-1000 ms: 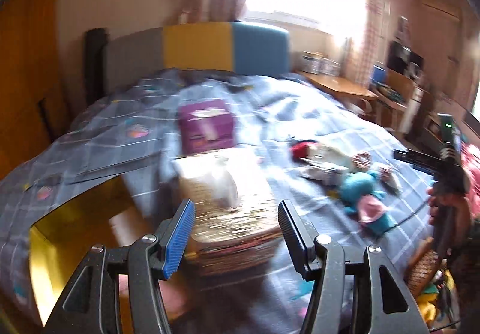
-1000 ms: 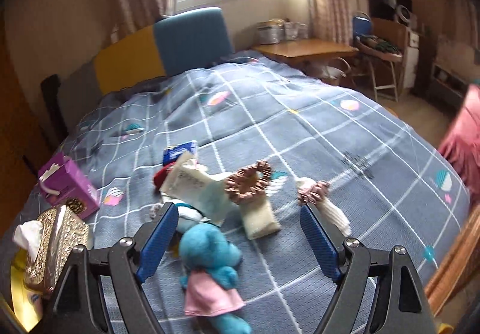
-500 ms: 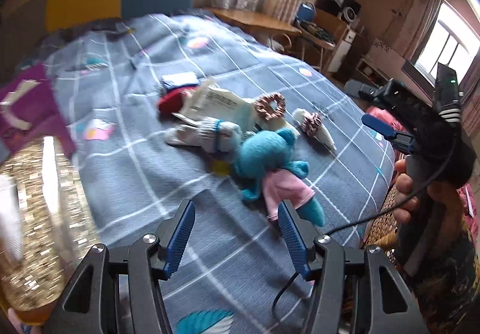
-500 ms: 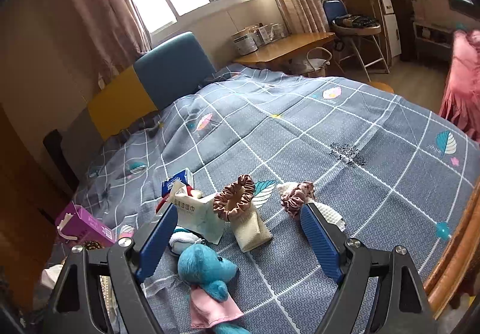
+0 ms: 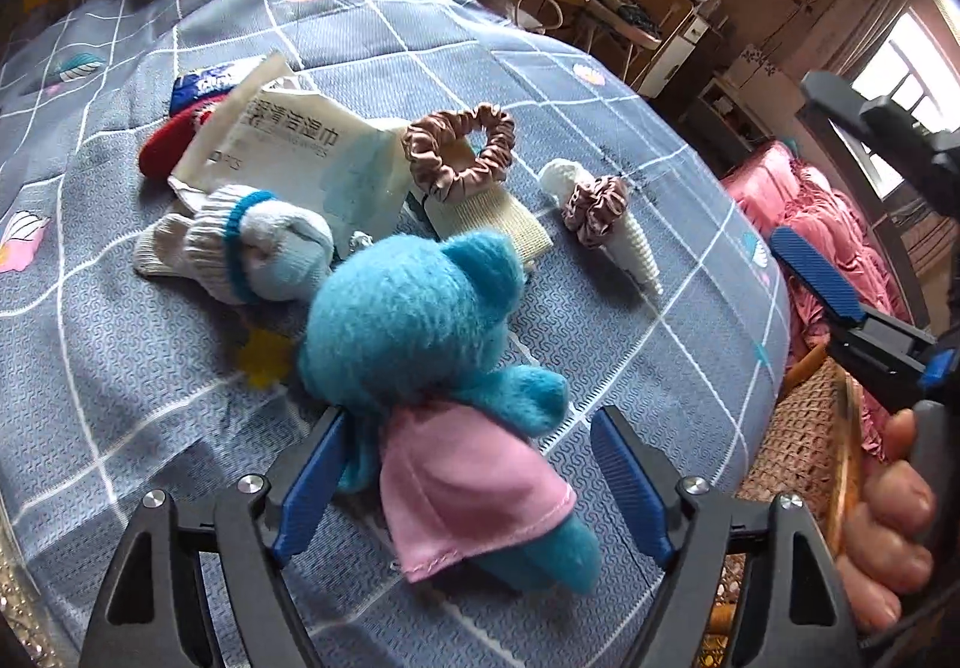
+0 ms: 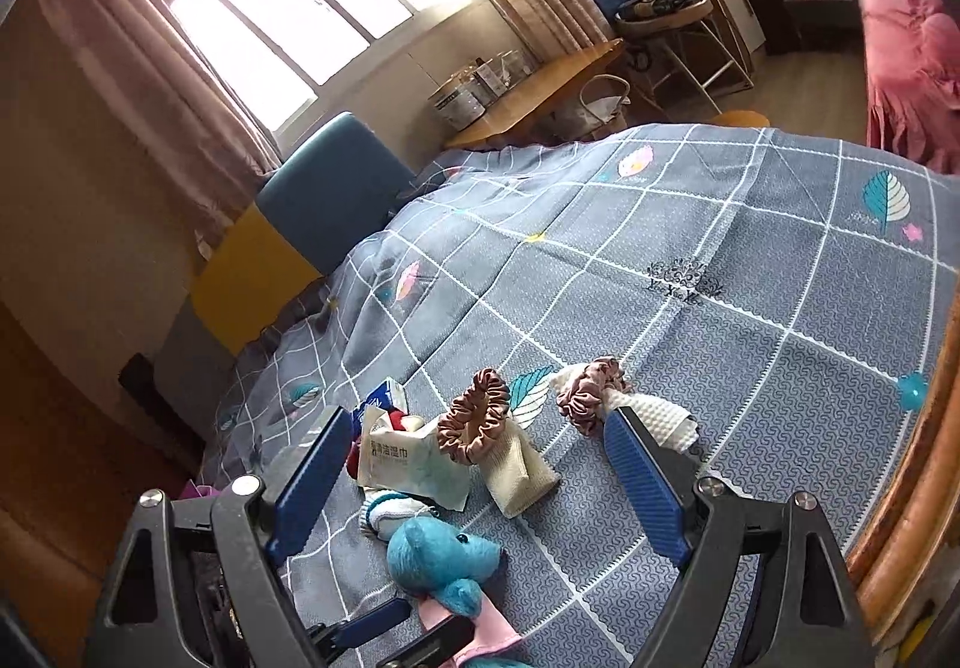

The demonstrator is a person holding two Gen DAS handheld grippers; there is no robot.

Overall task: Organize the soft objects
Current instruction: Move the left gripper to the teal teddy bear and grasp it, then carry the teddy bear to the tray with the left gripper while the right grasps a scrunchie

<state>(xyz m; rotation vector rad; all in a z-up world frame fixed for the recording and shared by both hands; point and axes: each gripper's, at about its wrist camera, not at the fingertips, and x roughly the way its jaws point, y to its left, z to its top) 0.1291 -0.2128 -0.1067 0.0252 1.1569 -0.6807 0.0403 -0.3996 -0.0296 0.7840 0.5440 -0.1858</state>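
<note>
A blue plush bear in a pink dress lies on the grey checked bedspread. My left gripper is open, its jaws on either side of the bear's body. Behind the bear lie a rolled white sock with a blue band, a wet-wipes pack, a brown scrunchie on a beige cloth, and a smaller scrunchie on a white sock. My right gripper is open and empty above the bed; it also shows in the left wrist view. The bear lies below it.
A red item and a blue packet lie behind the wipes. A blue and yellow headboard stands at the bed's far end. A wooden desk and a chair stand by the window. Pink fabric hangs at the right.
My left gripper has swung away from the tissue boxes and closed in on the blue bear, which now lies between its open jaws. My right gripper has lifted and tilted upward.
</note>
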